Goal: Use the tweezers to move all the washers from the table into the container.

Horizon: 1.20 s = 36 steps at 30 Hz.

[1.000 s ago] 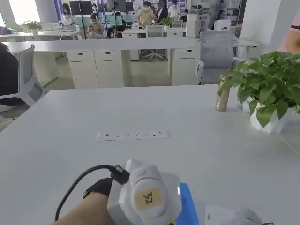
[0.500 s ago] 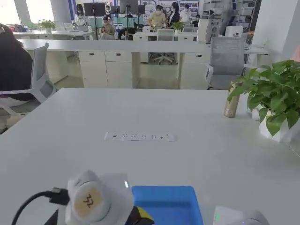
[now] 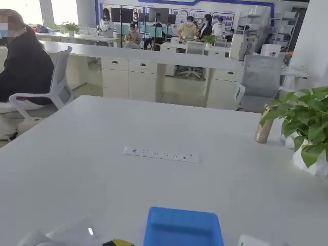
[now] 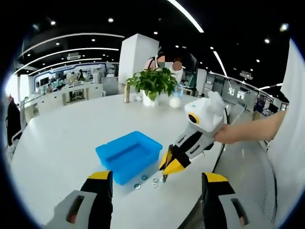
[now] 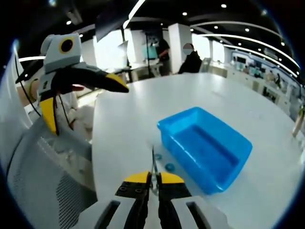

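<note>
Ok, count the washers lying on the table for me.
3 visible in the left gripper view: one washer nearest the camera, one by the front wall of the blue container, one beside the tweezers in the right claw. Others may be hidden behind that claw.

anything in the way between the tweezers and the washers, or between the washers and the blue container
Nothing visible. The tweezers in the right gripper point at the washers on the bare table, with no object between. The washers lie right beside the container; only its own wall separates them from the inside.
</note>
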Each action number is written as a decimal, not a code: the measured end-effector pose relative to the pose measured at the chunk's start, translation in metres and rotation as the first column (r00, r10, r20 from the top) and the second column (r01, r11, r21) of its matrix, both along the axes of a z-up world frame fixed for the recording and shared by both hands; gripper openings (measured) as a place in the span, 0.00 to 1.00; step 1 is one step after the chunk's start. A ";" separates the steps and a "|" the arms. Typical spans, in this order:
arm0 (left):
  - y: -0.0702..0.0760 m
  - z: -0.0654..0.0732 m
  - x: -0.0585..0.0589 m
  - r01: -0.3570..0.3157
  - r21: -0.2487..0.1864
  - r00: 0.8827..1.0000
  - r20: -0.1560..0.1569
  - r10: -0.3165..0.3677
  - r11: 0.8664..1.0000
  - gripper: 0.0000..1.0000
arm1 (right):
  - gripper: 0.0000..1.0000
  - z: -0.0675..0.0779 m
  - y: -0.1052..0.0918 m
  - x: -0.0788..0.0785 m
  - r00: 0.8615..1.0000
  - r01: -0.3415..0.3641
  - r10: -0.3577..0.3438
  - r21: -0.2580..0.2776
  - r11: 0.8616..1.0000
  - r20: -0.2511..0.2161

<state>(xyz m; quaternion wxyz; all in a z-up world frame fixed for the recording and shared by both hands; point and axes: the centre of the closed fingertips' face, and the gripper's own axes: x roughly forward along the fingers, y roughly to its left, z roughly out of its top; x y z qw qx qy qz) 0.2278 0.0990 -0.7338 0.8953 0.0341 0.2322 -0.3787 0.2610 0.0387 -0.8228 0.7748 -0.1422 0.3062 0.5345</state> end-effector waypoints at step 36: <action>0.004 0.029 -0.001 -0.149 -0.240 0.942 0.260 0.212 0.959 0.99 | 0.03 -0.001 -0.015 -0.004 0.986 0.149 -0.148 0.013 0.989 -0.072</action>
